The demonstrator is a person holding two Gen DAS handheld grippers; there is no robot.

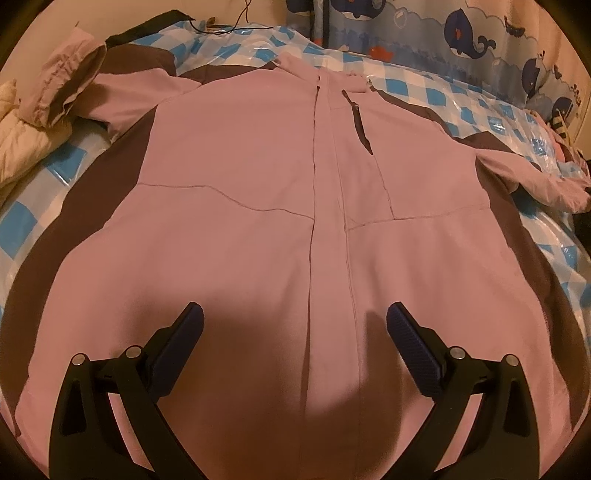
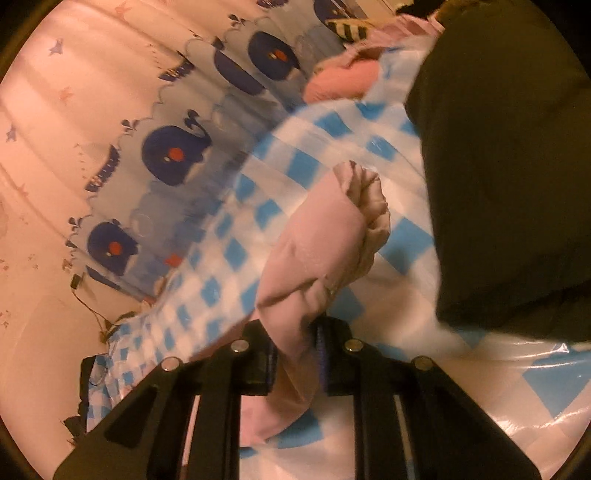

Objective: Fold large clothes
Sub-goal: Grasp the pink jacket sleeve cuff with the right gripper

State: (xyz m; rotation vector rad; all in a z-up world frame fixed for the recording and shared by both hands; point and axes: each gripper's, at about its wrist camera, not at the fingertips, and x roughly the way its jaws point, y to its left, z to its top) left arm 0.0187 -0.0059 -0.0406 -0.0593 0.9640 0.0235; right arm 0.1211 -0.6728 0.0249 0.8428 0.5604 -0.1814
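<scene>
matt pink cloth jacket (image 1: 236, 177) on glossy checked plastic sheet (image 1: 443, 92)

Jacket (image 1: 258, 166) flat on bedcover (image 1: 461, 107)

- The jacket (image 1: 236, 155) was dusty pink with dark brown side panels.
- The sheet (image 1: 436, 92) under it was checked blue and white.
- The curtain (image 1: 461, 33) carried navy whales on pale blue.
- The gripper fingers (image 1: 413, 343) were black with blue pads.
</scene>
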